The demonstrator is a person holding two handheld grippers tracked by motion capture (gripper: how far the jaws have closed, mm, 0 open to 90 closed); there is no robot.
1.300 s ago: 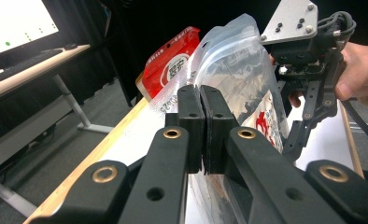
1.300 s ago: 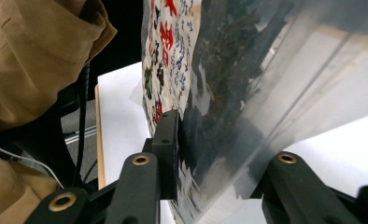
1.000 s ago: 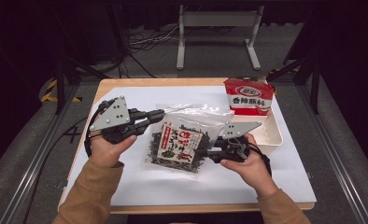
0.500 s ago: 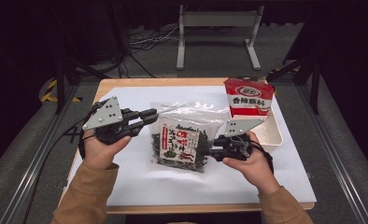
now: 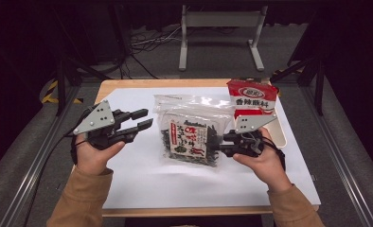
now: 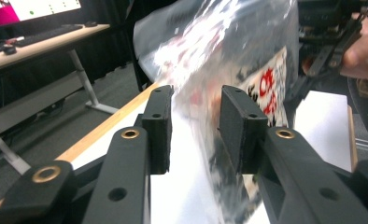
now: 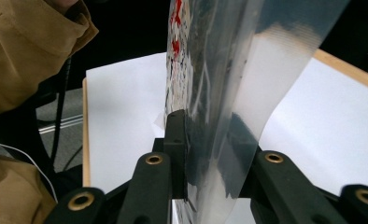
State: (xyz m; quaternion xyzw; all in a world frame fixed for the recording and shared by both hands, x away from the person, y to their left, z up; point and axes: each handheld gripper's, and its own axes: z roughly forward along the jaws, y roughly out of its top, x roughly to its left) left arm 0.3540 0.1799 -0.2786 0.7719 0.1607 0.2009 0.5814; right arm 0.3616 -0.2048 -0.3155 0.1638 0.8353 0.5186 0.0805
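The right claw (image 5: 221, 143) pinches the seaweed bag (image 5: 188, 138) upright, keeping it steady, while the left claw (image 5: 146, 119), just spreading, stands empty beside it.

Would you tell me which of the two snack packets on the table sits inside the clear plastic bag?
The dark seaweed packet with the white and red label, inside the clear bag gripped by the right gripper. The red packet stands bare in the white tray.

red packet (image 5: 252, 98) — "香辣脆料" | seaweed bag (image 5: 188, 140) label — print unreadable
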